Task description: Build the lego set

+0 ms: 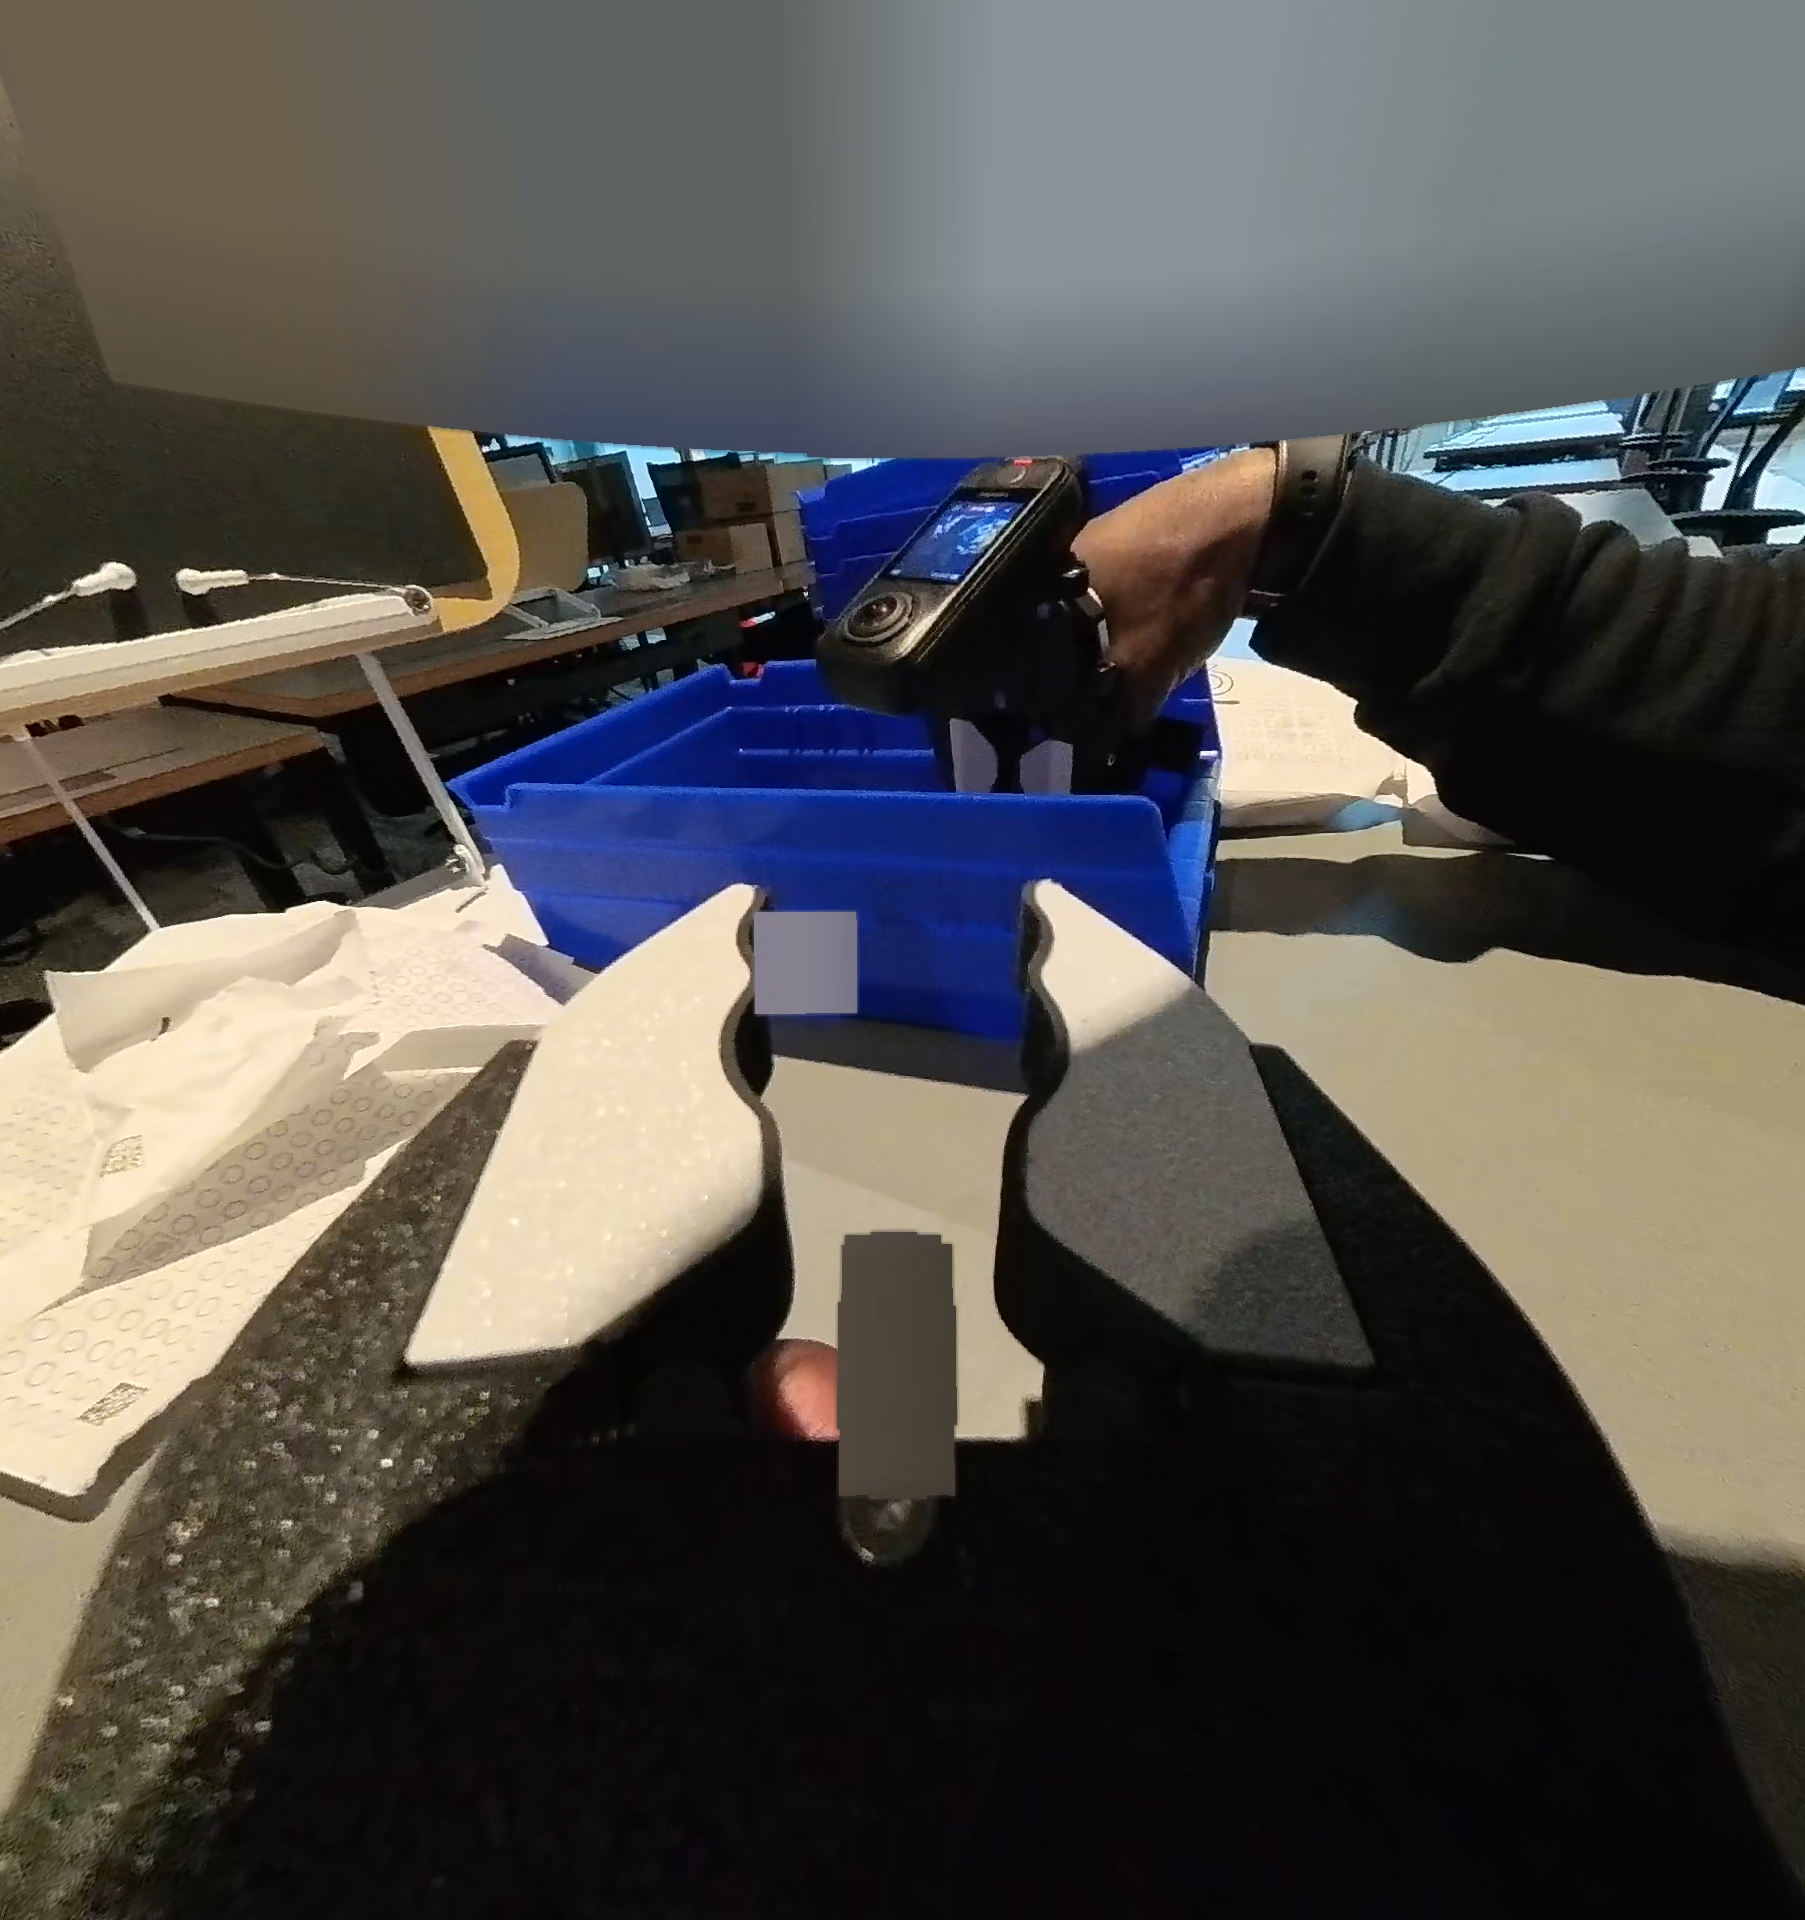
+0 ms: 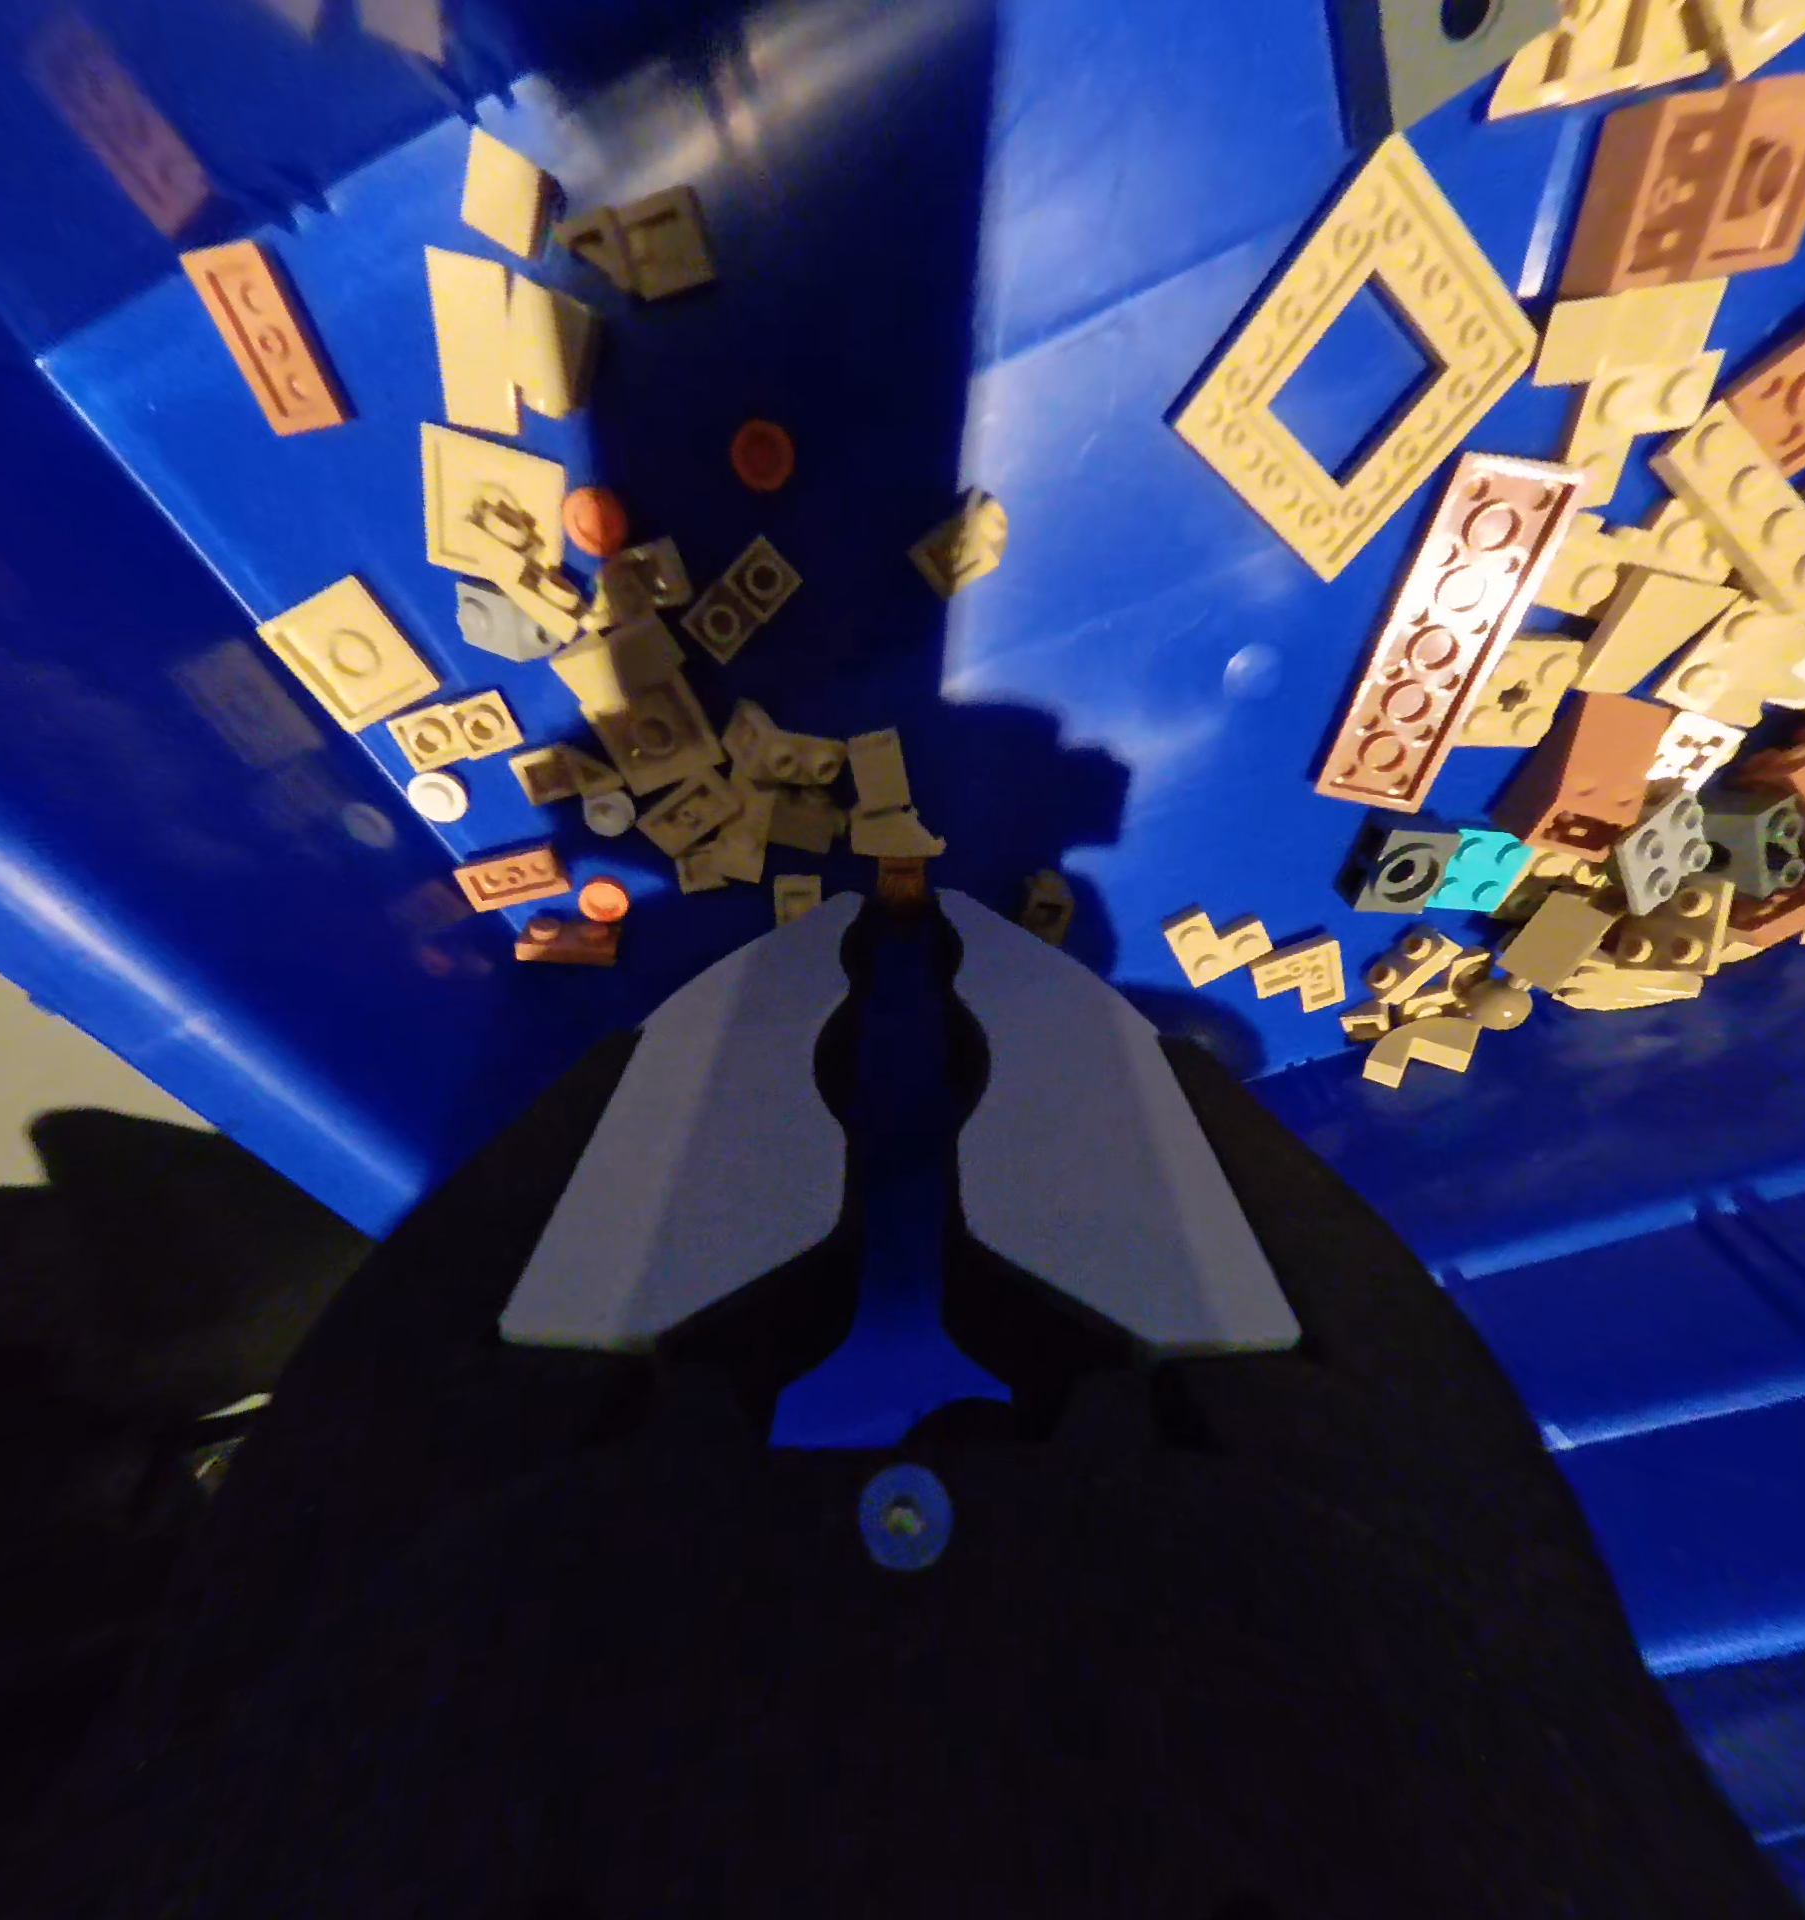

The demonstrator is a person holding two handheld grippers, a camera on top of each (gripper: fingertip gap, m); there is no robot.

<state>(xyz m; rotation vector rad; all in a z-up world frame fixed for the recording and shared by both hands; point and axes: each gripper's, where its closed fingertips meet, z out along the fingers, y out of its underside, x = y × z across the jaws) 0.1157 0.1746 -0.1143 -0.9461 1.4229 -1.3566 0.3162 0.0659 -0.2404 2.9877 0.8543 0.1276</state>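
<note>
1. At the centre of the right wrist view, the right gripper (image 2: 900, 902) has its fingers nearly together, pinching a small brown piece (image 2: 900, 883) at the very tips; so slight a hold could slip.
2. Loose tan pieces (image 2: 690, 769) crowd just above inside the blue bin (image 2: 1085, 312); lifting may drag one along.
3. Lower centre of the left wrist view, the left gripper (image 1: 890, 925) hangs spread and empty, short of the bin.

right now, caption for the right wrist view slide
Right hand-held gripper pinching a small brown piece among loose lego in a blue bin.
</note>
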